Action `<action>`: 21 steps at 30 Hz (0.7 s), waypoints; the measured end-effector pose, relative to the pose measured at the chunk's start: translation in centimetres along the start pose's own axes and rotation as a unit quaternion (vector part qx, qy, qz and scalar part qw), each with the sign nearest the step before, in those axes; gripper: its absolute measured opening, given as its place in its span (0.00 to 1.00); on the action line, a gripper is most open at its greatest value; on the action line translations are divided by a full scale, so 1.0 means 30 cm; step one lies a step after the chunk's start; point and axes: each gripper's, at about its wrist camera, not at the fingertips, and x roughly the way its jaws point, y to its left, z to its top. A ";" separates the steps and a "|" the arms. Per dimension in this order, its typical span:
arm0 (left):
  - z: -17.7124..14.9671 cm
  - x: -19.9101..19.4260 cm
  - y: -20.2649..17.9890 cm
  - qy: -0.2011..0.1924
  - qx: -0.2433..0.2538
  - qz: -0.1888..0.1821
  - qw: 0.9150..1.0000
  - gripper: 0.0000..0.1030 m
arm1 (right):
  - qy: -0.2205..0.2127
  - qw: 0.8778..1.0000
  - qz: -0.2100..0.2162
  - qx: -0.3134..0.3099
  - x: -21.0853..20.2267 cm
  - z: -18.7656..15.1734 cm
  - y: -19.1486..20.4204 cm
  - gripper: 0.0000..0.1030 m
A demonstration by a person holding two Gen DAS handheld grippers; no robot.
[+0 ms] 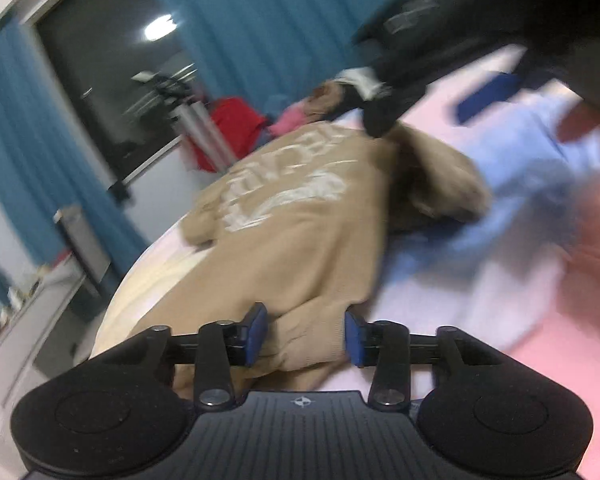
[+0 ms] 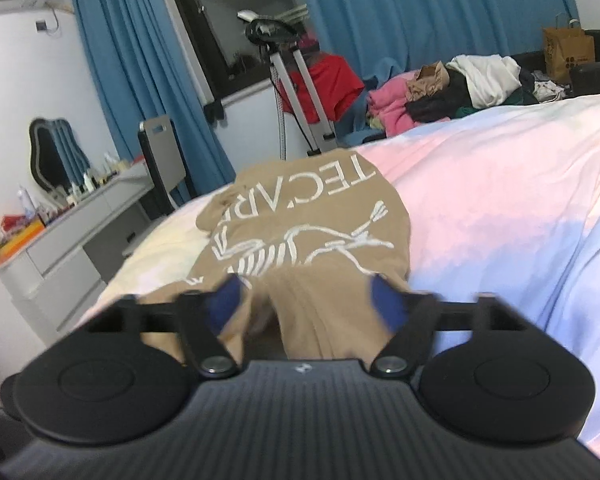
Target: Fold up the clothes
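Observation:
A tan sweatshirt point(image 1: 300, 240) with a white skeleton print and lettering point(image 2: 300, 248) lies on the bed point(image 2: 480, 200), which has a pink, blue and white cover. My left gripper point(image 1: 305, 334) sits low at the garment's near end. Its blue pads stand apart with a ridge of tan cloth between them, and the picture is blurred. My right gripper point(image 2: 306, 304) hovers over the other end, jaws wide, pads blurred, with cloth under and between them but not pinched. In the left wrist view the other tool's black body point(image 1: 440, 40) hangs over the bunched far part of the sweatshirt.
A heap of mixed clothes point(image 2: 452, 92) lies at the bed's far side, with a brown paper bag point(image 2: 568, 52) behind it. A tripod point(image 2: 300, 92) and a red garment point(image 2: 332, 80) stand by the dark window. A grey dresser point(image 2: 80, 216) with bottles and a chair point(image 2: 164, 160) are on the left.

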 end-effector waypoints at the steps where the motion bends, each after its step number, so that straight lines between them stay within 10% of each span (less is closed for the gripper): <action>1: 0.002 -0.006 0.029 -0.002 -0.024 0.000 1.000 0.26 | 0.002 1.000 0.002 -0.003 0.002 -0.001 0.005 0.77; 11: 0.066 -0.198 0.325 -0.095 -0.240 0.000 0.966 0.12 | 0.007 0.996 0.009 -0.083 -0.005 -0.046 0.105 0.77; 16: 0.087 -0.267 0.393 -0.120 -0.286 -0.009 0.951 0.12 | -0.003 0.989 -0.019 -0.145 0.009 -0.086 0.171 0.99; 21: 0.089 -0.314 0.403 -0.121 -0.292 -0.015 0.949 0.12 | -0.016 0.991 -0.010 -0.135 0.004 -0.093 0.169 1.00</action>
